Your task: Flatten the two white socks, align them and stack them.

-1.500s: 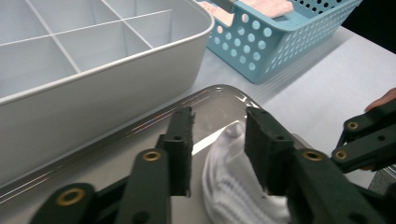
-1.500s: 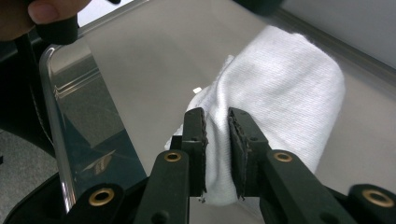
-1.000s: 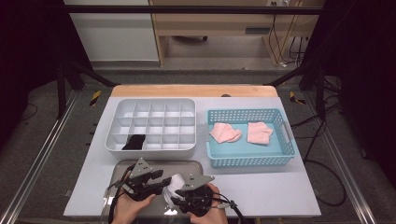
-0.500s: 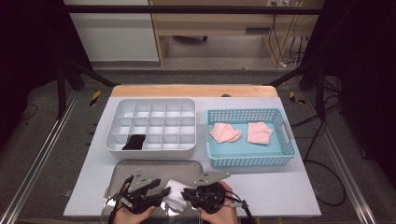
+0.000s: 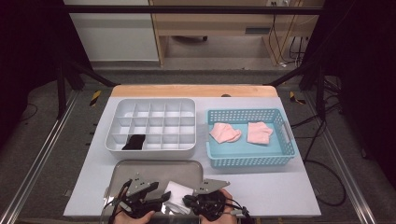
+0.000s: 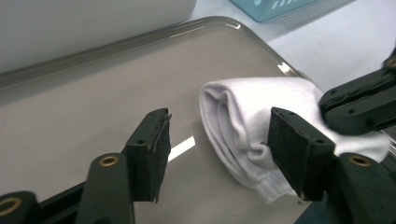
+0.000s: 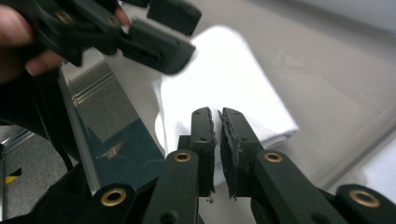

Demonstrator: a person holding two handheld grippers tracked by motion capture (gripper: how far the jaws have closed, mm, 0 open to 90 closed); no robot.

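Socks are what we are sorting, and the one in hand is a white sock (image 5: 176, 200), folded over on itself, lying on the grey metal tray (image 5: 140, 168) at the near edge of the table (image 5: 289, 196). We hold the left claw (image 6: 219, 156) wide apart, one jaw over bare tray and the other against the sock's rolled end, so the fold sits partly inside the gap without being gripped. Our right claw (image 7: 217, 140) comes in from the opposite side with its jaws nearly closed; from its own view we cannot tell for sure whether any cloth is pinched between them. Working from both sides makes sense to us: one claw can steady the bundle while the other takes it. Beyond the tray stands the white divided organizer (image 5: 152, 126), with a dark sock (image 5: 134, 142) already in a front compartment, and to its right the blue basket (image 5: 250, 154) with two pink socks (image 5: 240, 133). We judge the white one is bound for a free compartment.
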